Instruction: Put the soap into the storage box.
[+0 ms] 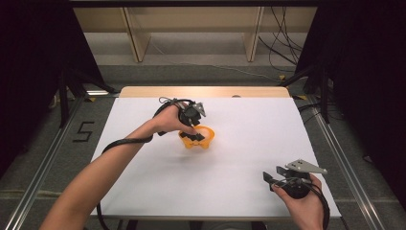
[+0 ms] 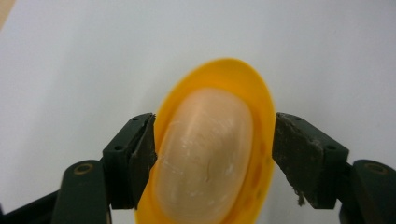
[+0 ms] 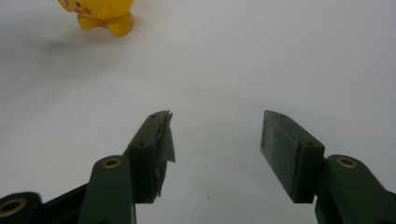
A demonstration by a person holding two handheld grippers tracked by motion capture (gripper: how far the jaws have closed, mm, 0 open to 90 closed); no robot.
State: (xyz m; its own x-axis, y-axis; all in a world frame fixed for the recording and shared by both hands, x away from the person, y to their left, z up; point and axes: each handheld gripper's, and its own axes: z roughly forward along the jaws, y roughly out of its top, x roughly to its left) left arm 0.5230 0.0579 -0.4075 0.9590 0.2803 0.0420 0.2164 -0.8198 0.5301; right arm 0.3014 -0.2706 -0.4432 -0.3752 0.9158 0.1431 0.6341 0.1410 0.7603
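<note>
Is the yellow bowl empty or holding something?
Empty. The left gripper view looks straight into the yellow bowl and shows only its bare pale inside. The left gripper straddles the bowl, jaws open on either side.

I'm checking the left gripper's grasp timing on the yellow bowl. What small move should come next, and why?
Probably close the left gripper on the yellow bowl. Its open jaws already straddle the bowl, one pad at the rim on one side, a small gap on the other. The right gripper hangs open over the bare white table, well away.
</note>
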